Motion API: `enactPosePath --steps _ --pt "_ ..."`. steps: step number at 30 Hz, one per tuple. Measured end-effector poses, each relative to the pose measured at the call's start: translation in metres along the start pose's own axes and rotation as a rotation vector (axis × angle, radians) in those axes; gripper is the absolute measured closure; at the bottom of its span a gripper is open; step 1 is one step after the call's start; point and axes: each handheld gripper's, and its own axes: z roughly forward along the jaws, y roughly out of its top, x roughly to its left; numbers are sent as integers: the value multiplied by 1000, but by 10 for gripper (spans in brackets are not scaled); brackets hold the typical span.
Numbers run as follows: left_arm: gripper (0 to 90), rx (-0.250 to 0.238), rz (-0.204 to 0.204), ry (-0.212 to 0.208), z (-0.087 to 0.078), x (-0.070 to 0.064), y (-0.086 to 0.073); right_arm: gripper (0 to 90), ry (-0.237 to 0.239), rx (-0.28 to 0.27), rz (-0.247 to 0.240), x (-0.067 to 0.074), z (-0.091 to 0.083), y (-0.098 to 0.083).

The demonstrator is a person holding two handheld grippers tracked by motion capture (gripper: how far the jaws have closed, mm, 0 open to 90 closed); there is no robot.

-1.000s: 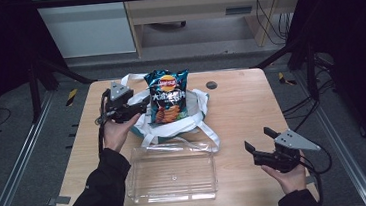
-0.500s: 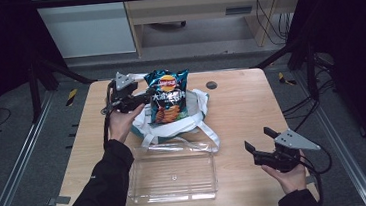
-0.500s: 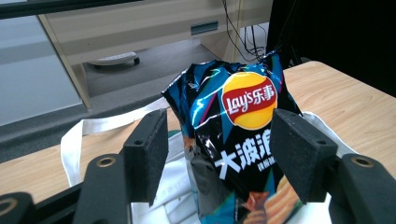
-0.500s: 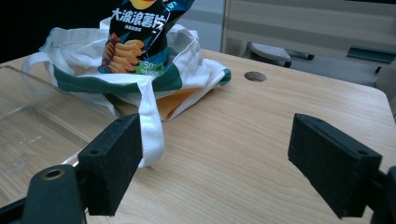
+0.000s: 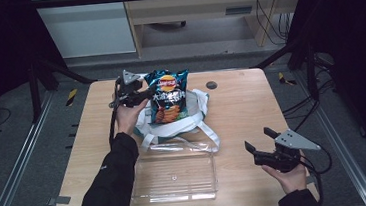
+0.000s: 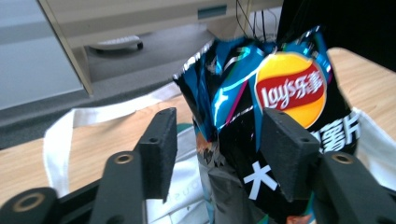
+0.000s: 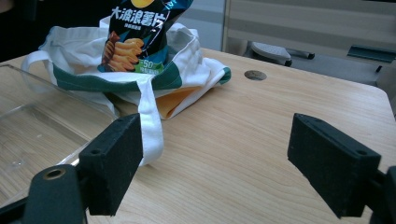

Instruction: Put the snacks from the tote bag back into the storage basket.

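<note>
chip bag (image 5: 168,95) upright in white tote bag (image 5: 197,113), far-centre bench | step: grasp; left claw (image 6: 219,140) closing round its top edge, pads not yet pressing | right claw (image 7: 233,163) released, idle near-right | next: clench, lift out

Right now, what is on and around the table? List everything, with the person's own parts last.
chip bag: one, blue and black with a red and yellow logo, standing in the tote bag at the table's far middle.
tote bag: one, white with a green band, lying under and around the chip bag, straps trailing toward the tray.
clear tray: one, see-through plastic, near edge of the table, nothing in it.
table: one, light wood, with a round dark hole far right of the bag.
left gripper: one, black, jaws either side of the chip bag's upper corner, just been closing, gap remaining on one side.
right gripper: one, black, jaws open, above the table's near right.
</note>
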Motion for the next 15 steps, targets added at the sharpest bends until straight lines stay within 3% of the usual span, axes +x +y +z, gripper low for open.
enactPosePath --steps 4,9,15 --pt "512 21 -9 9 7 -1 -3 184 -2 0 3 0 0 0" --pt "566 11 -45 0 13 0 -6 184 4 3 0 0 1 -1" --pt "753 23 -57 -6 18 -5 -8 186 6 5 3 1 1 -1"
